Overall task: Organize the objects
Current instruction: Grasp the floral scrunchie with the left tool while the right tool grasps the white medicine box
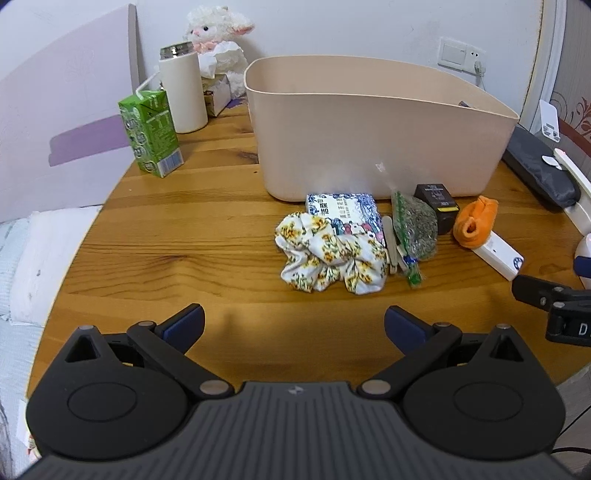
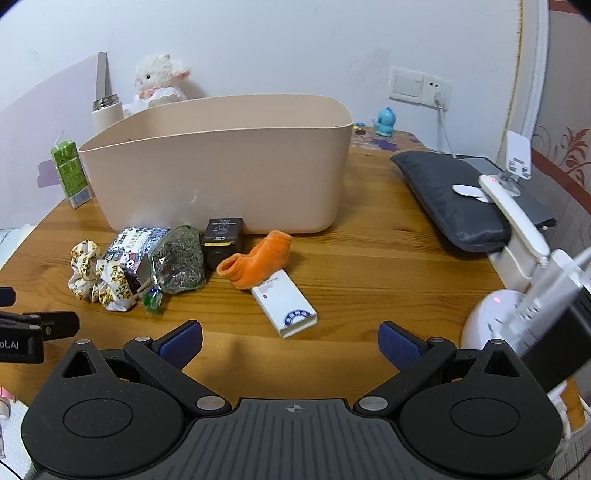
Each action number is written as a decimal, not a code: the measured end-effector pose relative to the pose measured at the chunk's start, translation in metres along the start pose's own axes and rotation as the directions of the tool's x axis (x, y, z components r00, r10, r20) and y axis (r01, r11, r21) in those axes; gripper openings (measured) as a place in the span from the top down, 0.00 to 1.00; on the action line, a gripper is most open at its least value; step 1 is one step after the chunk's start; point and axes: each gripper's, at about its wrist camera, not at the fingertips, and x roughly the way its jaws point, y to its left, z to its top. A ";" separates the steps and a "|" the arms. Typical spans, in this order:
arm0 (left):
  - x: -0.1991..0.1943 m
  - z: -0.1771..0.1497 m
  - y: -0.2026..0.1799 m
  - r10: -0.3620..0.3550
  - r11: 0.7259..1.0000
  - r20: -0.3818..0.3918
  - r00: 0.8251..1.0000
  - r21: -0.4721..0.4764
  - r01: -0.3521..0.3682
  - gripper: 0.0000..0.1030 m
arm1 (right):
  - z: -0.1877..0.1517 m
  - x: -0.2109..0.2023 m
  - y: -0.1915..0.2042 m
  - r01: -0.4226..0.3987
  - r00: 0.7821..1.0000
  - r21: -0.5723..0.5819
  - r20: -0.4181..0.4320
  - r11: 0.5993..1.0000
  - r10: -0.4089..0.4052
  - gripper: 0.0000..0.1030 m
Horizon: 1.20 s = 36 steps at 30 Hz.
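A beige plastic bin (image 1: 369,129) (image 2: 221,162) stands on the wooden table. In front of it lie a floral scrunchie (image 1: 328,254) (image 2: 99,280), a blue-patterned box (image 1: 347,214) (image 2: 129,247), a bag of green bits (image 1: 413,229) (image 2: 179,258), a small black box (image 1: 437,206) (image 2: 223,240), an orange sock (image 1: 474,221) (image 2: 258,262) and a white box (image 1: 498,254) (image 2: 288,308). My left gripper (image 1: 293,326) is open and empty, short of the scrunchie. My right gripper (image 2: 290,341) is open and empty, just short of the white box.
A green carton (image 1: 151,133) (image 2: 70,173), a white flask (image 1: 183,88) and a plush lamb (image 1: 218,33) stand at the back left. A dark pouch (image 2: 450,199) and a white lamp base (image 2: 495,325) sit at the right. The table edge curves at the left.
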 end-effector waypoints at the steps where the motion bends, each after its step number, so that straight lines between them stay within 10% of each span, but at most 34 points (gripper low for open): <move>1: 0.003 0.003 0.002 -0.012 1.000 -0.002 1.000 -0.005 0.012 0.00 | 0.001 0.003 0.000 -0.002 1.000 0.000 -0.003 1.000 0.002 0.00; 12: 0.034 0.029 0.005 -0.082 0.997 -0.028 0.996 -0.001 0.082 0.01 | 0.016 0.039 0.001 0.006 0.999 -0.001 -0.051 1.000 -0.006 0.08; 25: 0.048 0.028 -0.002 -0.126 0.990 -0.089 0.988 0.059 0.132 0.80 | 0.021 0.052 0.012 -0.056 0.995 -0.079 -0.088 0.995 0.049 0.59; 36: 0.027 0.016 -0.001 -0.122 0.989 -0.042 0.992 0.084 0.125 0.90 | 0.005 0.020 0.005 -0.069 0.995 -0.039 -0.073 0.997 0.066 0.72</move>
